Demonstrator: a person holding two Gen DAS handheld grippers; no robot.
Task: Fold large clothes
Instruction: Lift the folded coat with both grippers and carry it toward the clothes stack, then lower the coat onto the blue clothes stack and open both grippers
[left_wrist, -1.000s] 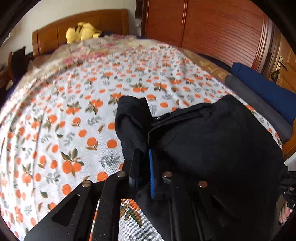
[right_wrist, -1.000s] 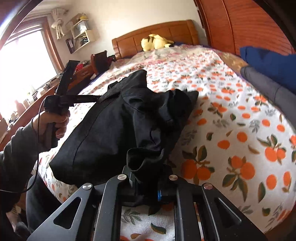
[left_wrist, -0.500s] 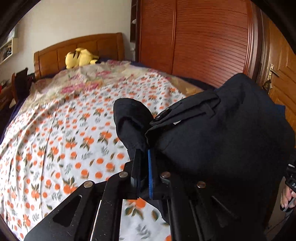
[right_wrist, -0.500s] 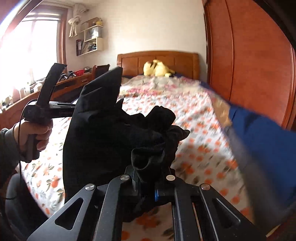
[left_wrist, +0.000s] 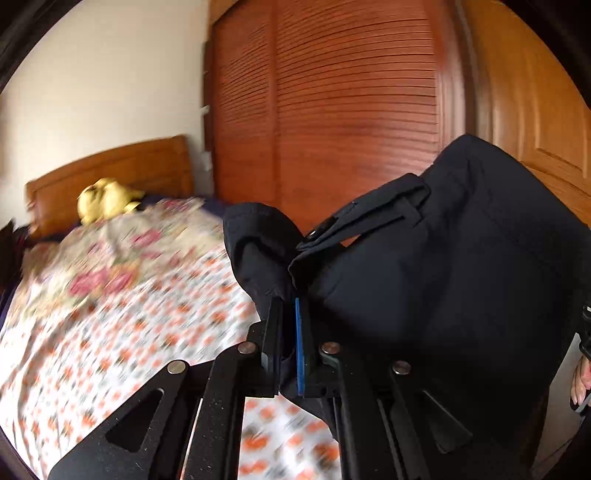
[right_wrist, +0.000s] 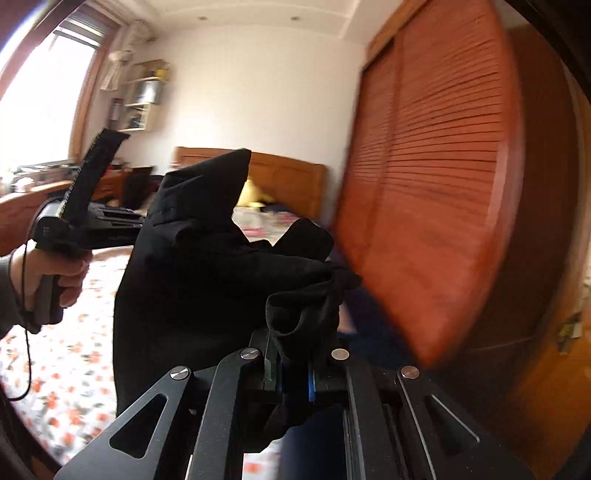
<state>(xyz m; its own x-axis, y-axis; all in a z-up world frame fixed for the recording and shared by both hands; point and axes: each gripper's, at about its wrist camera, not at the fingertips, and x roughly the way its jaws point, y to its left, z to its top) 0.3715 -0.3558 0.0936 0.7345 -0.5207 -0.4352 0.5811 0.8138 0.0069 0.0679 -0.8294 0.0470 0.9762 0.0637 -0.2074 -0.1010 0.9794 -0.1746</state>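
My left gripper (left_wrist: 289, 325) closed tight on the black garment (left_wrist: 443, 266), my right gripper (right_wrist: 291, 363) pinching another bunched part, garment hanging in the air above the orange-print bed (left_wrist: 122, 314), wardrobe (right_wrist: 436, 177) behind.

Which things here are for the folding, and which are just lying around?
For the folding: black garment, left gripper, right gripper, both shut on it.
Just lying around: yellow plush toy, bed, wardrobe, wall shelf.
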